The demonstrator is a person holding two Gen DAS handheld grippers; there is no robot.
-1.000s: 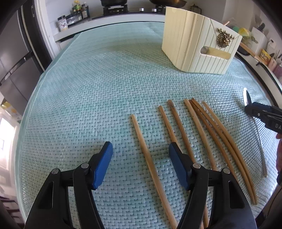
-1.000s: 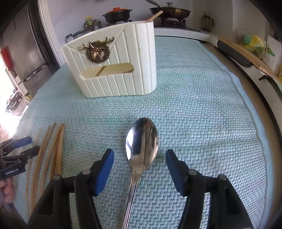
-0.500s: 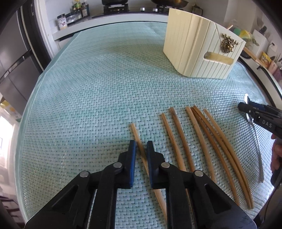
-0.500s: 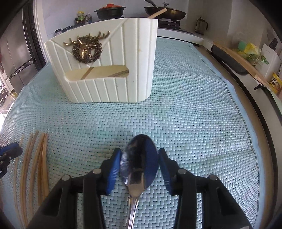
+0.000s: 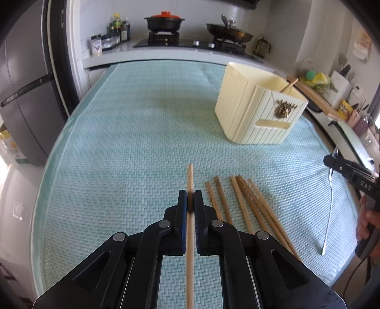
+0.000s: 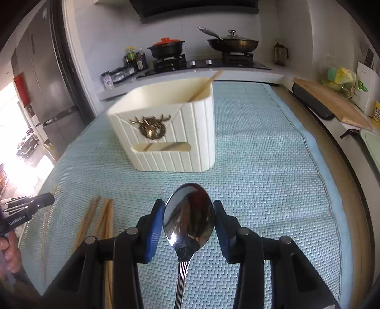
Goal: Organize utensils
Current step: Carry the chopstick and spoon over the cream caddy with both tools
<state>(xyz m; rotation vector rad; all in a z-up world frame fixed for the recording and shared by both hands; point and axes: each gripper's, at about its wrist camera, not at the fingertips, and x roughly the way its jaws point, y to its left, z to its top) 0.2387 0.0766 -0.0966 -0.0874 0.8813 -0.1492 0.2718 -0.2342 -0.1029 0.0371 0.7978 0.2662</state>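
My left gripper (image 5: 190, 199) is shut on a wooden chopstick (image 5: 190, 176) and holds it above the teal mat, pointing toward the cream utensil holder (image 5: 256, 114). Several more chopsticks (image 5: 244, 204) lie on the mat to its right. My right gripper (image 6: 189, 214) is shut on the bowl of a metal spoon (image 6: 190, 218), lifted off the mat; the handle hangs down. The holder (image 6: 171, 133), with a brass deer emblem, stands ahead of it with one chopstick (image 6: 204, 85) inside. The right gripper also shows in the left wrist view (image 5: 332, 164).
The teal woven mat (image 5: 123, 133) covers the table. A stove with pots (image 5: 166, 21) and jars stands behind it. A fridge (image 5: 21, 95) is on the left. A cutting board (image 6: 332, 104) and clutter line the right counter.
The left gripper closed on the leftmost chopstick and lifted it. The right gripper closed on the spoon bowl and raised it. Both views rose and tilted toward the holder.
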